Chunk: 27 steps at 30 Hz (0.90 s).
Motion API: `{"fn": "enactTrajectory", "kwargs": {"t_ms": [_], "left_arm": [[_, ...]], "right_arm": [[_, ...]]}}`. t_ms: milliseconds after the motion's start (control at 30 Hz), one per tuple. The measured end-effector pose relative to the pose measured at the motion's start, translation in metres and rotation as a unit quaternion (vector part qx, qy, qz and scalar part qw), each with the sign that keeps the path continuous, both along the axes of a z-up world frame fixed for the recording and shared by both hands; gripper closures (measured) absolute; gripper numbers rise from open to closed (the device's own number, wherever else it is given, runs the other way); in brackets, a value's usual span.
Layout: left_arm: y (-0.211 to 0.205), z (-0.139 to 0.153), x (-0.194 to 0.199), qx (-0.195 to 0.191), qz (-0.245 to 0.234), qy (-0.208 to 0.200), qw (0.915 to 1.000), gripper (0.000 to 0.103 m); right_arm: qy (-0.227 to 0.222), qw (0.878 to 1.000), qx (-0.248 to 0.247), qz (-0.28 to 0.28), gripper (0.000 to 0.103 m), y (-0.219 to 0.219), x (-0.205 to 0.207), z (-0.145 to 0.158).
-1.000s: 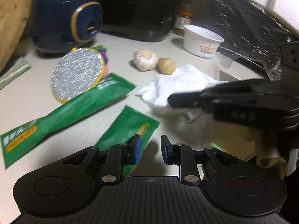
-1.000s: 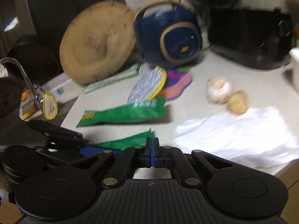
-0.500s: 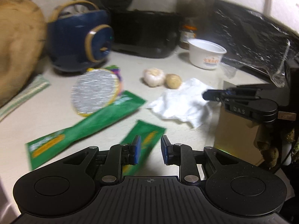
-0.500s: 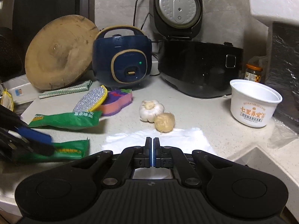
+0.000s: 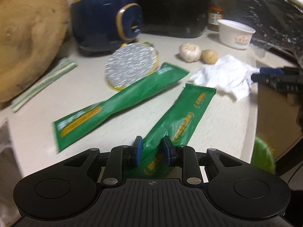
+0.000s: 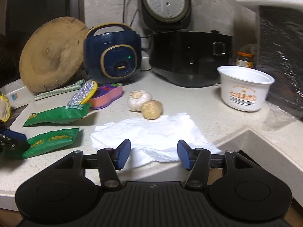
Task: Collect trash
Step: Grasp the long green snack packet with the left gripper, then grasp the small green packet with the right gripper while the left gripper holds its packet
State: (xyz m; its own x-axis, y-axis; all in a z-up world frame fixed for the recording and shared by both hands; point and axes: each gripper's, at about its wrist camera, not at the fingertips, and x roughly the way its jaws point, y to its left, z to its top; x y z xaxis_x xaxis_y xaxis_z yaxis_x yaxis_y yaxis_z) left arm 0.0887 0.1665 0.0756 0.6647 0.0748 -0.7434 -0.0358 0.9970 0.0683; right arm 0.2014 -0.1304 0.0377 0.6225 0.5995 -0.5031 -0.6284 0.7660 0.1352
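Note:
My left gripper (image 5: 151, 152) is open, its jaws on either side of the near end of a small green wrapper (image 5: 181, 121) that lies on the counter; the wrapper also shows in the right wrist view (image 6: 51, 140). A longer green wrapper (image 5: 121, 102) lies to its left, partly under a foil-backed round lid (image 5: 130, 66). My right gripper (image 6: 152, 154) is wide open just in front of a crumpled white paper towel (image 6: 151, 134) at the counter's front edge. The towel also shows in the left wrist view (image 5: 225, 75).
A garlic bulb (image 6: 138, 99) and a brown lump (image 6: 151, 109) lie behind the towel. A white tub (image 6: 244, 89), jar (image 6: 244, 59), black cooker (image 6: 189, 56), blue cooker (image 6: 113, 58), pink sponge (image 6: 106, 96) and round wooden board (image 6: 51, 54) stand further back. A green bin (image 5: 264, 157) sits below the counter.
My right gripper has opened wide from shut and steadied in front of the towel. My left gripper has moved forward until its jaws straddle the small green wrapper's end.

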Motion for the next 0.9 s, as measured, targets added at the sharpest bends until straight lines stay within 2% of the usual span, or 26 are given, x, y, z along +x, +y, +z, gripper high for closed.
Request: {"fn": "enactTrajectory", "kwargs": {"t_ms": [233,400,500,567,667,733,800,900], "left_arm": [[-0.033,-0.009,0.052,-0.028,-0.047,-0.010,0.9984,0.076],[-0.058,-0.015,0.091,-0.059,-0.058,-0.016,0.9965,0.076],[-0.066,-0.018,0.108,-0.093,-0.066,-0.020,0.9933,0.076],[-0.068,-0.021,0.116,-0.129,-0.076,-0.016,0.9887,0.078],[-0.066,-0.009,0.112,-0.153,-0.098,-0.005,0.9833,0.078],[-0.061,0.008,0.097,-0.148,-0.105,-0.027,0.9830,0.077],[-0.051,0.026,0.077,-0.123,-0.098,-0.057,0.9860,0.077],[-0.020,0.045,0.058,-0.093,-0.043,-0.079,0.9916,0.077]], "right_arm": [[0.006,1.000,0.015,-0.019,0.042,-0.021,0.002,-0.001],[0.010,0.999,0.031,-0.017,0.041,-0.025,0.002,-0.001],[0.012,0.999,0.044,-0.015,0.041,-0.022,0.002,0.000],[0.017,0.998,0.052,-0.010,0.040,-0.016,0.004,0.001],[0.027,0.998,0.060,-0.009,0.040,-0.004,0.009,-0.002],[0.031,0.998,0.059,-0.006,0.040,0.002,0.011,-0.004],[0.035,0.998,0.057,0.000,0.040,0.006,0.011,-0.008],[0.039,0.998,0.054,0.005,0.040,0.011,0.011,-0.012]]}}
